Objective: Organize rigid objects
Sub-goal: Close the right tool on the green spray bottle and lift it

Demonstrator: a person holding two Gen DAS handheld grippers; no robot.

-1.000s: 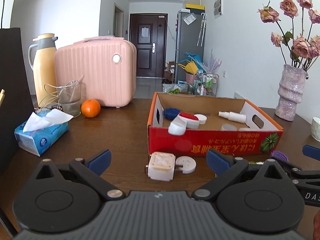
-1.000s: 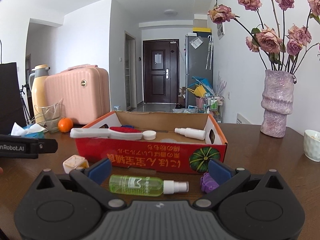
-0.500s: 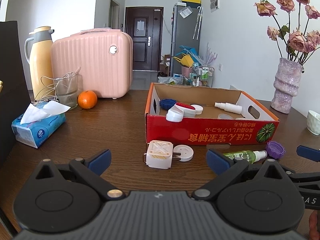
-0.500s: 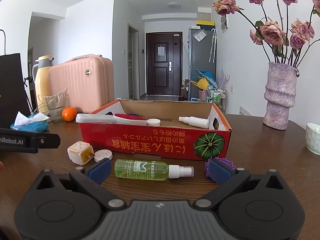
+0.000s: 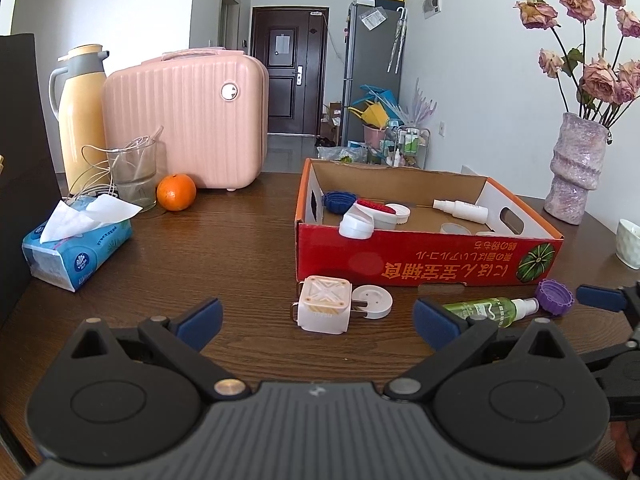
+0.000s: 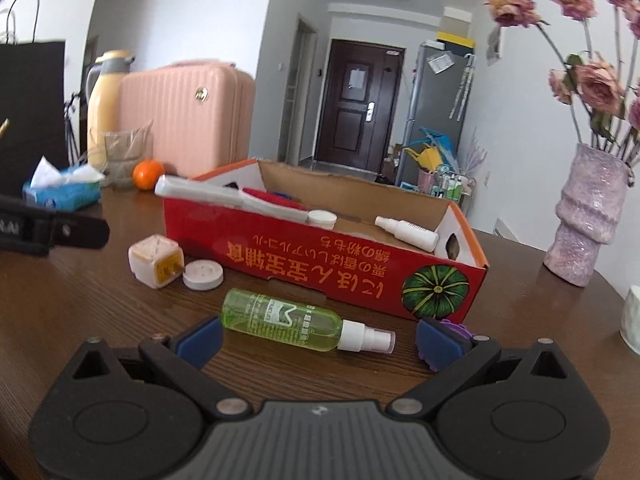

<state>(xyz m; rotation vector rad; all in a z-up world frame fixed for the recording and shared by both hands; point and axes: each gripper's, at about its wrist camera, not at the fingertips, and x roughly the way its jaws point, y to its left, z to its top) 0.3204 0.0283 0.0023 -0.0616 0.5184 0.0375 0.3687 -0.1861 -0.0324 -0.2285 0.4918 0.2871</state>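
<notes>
Task partly done: red box (image 5: 424, 270) ahead of both jaws holds caps, white sprayer. Left outside: green spray bottle (image 6: 280, 320) lying just ahead between spread right gripper (image 6: 318, 340) jaws; cube plug (image 5: 324, 310), white disc (image 5: 372, 300) ahead between spread left gripper (image 5: 316, 320) jaws; purple cap (image 5: 556, 297) right.

We drew both grippers back from the red box (image 6: 320, 256); the green spray bottle (image 6: 280, 318) came fully into view, and the right gripper (image 6: 318, 334) tilted.

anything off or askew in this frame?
Yes: the long white brush overhangs the red box rim at its left end instead of lying inside. The green spray bottle lies on its side on the table.
</notes>
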